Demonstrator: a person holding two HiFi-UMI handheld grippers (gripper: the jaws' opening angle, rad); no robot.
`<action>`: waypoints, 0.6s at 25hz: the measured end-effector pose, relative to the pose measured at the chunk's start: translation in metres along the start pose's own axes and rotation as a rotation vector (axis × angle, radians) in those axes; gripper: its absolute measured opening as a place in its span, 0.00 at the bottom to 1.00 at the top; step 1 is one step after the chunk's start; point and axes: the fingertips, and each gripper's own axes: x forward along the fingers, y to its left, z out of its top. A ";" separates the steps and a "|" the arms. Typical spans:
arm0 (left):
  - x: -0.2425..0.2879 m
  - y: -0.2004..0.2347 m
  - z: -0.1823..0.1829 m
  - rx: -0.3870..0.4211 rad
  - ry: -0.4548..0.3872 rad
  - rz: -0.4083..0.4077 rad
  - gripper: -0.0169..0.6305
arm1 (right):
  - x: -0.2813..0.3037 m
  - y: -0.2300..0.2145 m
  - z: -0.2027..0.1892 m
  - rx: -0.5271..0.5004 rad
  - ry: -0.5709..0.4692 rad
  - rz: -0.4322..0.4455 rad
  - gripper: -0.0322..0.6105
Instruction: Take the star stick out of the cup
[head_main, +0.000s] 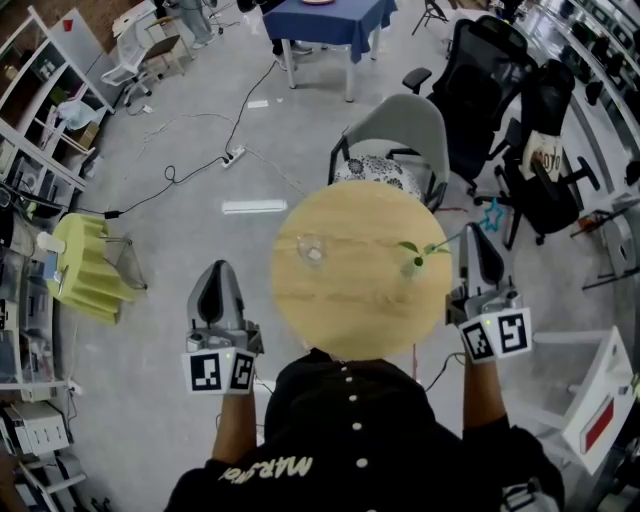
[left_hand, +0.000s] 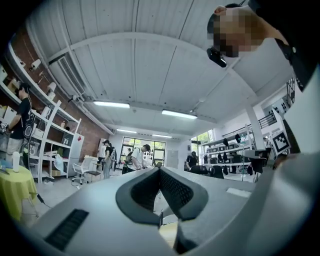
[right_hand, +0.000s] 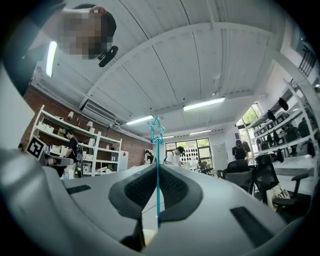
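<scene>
Our right claw (right_hand: 157, 175) is clamped on the thin teal star-topped stick (right_hand: 158, 155). It holds it upright beyond the right edge of the round wooden counter (head_main: 360, 305), clear of the sprig-holding clear cup (head_main: 414, 264), so extraction looks complete. Our left claw (left_hand: 160, 175), pressed together and empty, hangs near left, out of the way.

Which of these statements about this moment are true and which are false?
1. The right gripper has its jaws shut on the star stick. True.
2. The star stick stands inside the clear cup. False: it is out of the cup, held upright in the right gripper beyond the right edge of the round table.
3. The left gripper grips the clear cup. False: its jaws are together with nothing between them, and it hangs off the table's left side.
4. The clear cup stands on the round table. True.
</scene>
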 end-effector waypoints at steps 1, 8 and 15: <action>0.000 -0.001 0.000 0.001 0.001 -0.003 0.03 | 0.000 0.000 -0.002 0.003 0.001 0.000 0.08; 0.004 -0.007 0.001 0.008 -0.005 -0.025 0.03 | 0.005 0.007 -0.007 0.015 0.005 0.014 0.07; 0.007 -0.010 -0.002 0.009 -0.003 -0.025 0.03 | 0.012 0.006 -0.008 0.025 0.001 0.028 0.07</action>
